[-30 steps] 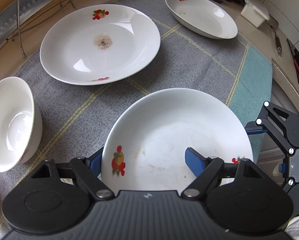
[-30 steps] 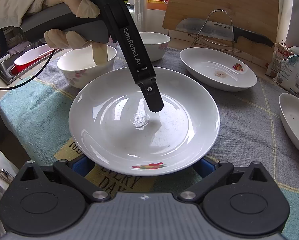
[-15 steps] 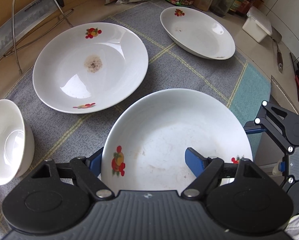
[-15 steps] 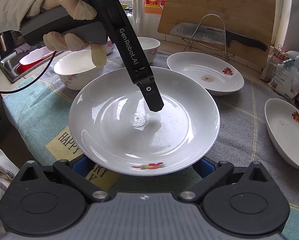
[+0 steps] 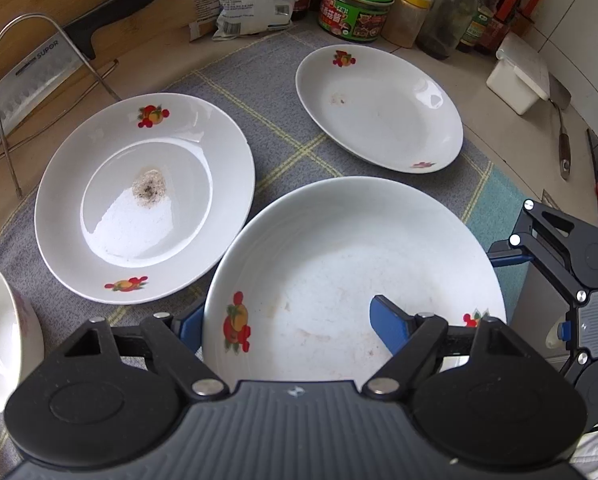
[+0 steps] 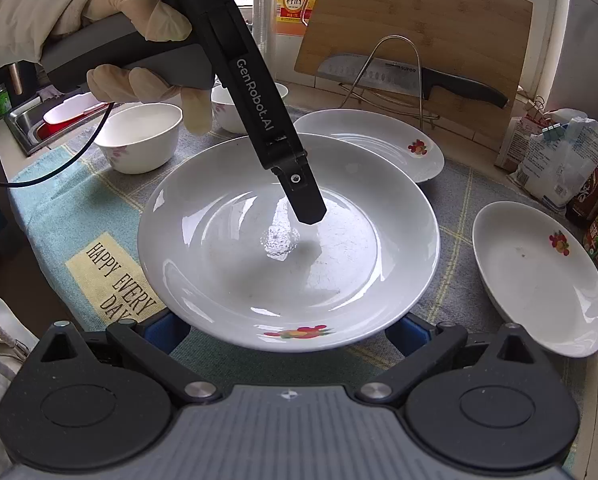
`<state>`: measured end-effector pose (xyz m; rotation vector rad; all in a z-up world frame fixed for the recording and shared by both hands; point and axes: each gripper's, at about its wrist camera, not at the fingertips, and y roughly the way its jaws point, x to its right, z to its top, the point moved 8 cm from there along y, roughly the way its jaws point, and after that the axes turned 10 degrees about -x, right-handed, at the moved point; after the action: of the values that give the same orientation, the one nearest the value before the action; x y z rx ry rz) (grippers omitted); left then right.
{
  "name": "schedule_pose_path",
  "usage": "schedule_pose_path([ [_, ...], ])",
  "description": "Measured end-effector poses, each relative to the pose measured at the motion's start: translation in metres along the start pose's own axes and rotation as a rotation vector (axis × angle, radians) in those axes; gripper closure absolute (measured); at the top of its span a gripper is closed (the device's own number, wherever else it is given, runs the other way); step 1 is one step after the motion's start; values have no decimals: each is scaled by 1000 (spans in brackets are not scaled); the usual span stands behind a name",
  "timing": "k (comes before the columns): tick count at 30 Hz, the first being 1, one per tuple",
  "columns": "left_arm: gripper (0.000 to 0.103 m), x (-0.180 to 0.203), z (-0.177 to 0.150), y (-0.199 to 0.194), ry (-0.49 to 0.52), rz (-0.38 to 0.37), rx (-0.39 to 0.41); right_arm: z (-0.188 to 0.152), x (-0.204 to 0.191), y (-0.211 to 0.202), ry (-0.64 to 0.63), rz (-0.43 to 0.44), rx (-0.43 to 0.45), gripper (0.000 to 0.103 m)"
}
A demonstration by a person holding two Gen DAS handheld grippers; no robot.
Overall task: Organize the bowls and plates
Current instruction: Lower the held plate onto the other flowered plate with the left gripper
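Observation:
My left gripper (image 5: 291,322) is shut on the near rim of a white fruit-print plate (image 5: 351,264), one blue finger inside it and one under its rim. The same plate (image 6: 287,240) shows in the right wrist view, held up over the mat, with the left gripper's finger (image 6: 303,196) reaching into it. My right gripper (image 6: 287,330) is open, its blue fingers spread wide below the plate's near rim. A second plate (image 5: 143,200) with a dark stain lies at left, partly behind the held plate. A third plate (image 5: 379,108) lies at back right.
White bowls (image 6: 139,136) stand at the mat's left; one bowl (image 5: 3,336) is at my left edge. A knife on a wire rack (image 6: 403,72) and a cutting board are behind. Bags, jars and bottles (image 5: 355,8) line the back. A white box (image 5: 519,76) is at right.
Both grippers and the held plate have moved toward the stained plate, so that its rim now overlaps it in view. The grips are unchanged.

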<state>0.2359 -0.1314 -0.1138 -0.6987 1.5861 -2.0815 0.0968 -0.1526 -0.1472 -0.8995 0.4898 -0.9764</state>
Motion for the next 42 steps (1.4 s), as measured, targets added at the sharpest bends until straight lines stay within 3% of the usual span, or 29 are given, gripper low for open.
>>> schedule_pose_path([
  [42,21,51,141,43,49,15,10,-28,146,-32,68,-78,46,0],
])
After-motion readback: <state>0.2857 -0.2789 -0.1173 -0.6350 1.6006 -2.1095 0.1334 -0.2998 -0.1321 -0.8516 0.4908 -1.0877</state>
